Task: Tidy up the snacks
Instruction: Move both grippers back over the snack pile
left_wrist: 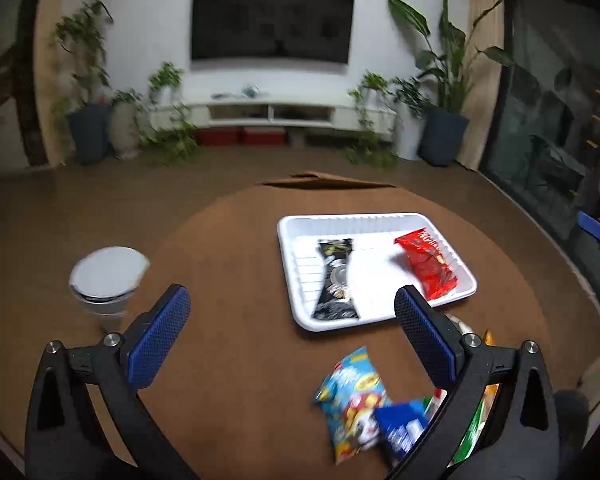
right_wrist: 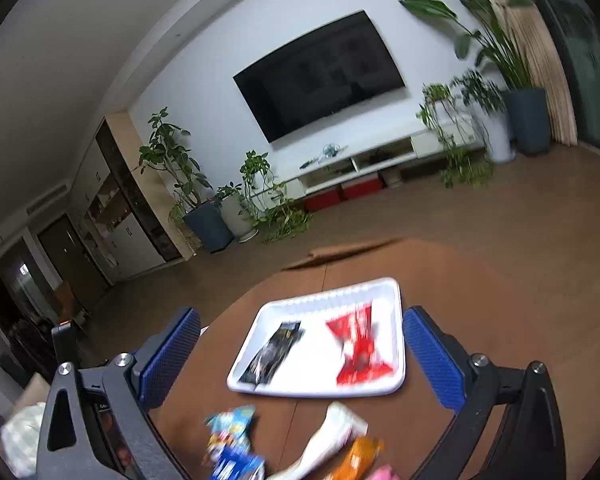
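Note:
A white tray (left_wrist: 300,224) on the round brown table holds a black snack packet (left_wrist: 335,280) and a red snack packet (left_wrist: 430,264). In the right wrist view the tray (right_wrist: 396,388) shows the black packet (right_wrist: 274,350) and the red packet (right_wrist: 360,346). Loose snacks lie near the table's front: a light blue bag (left_wrist: 350,396), a dark blue packet (left_wrist: 402,426), a white packet (right_wrist: 332,436) and an orange packet (right_wrist: 356,458). My left gripper (left_wrist: 292,338) is open and empty above the table, left of the loose snacks. My right gripper (right_wrist: 300,358) is open and empty above the tray's near side.
A white lidded cup (left_wrist: 107,274) stands on the table at the left. A cardboard flap (left_wrist: 324,181) sits at the table's far edge. Beyond are a TV, a white console and potted plants.

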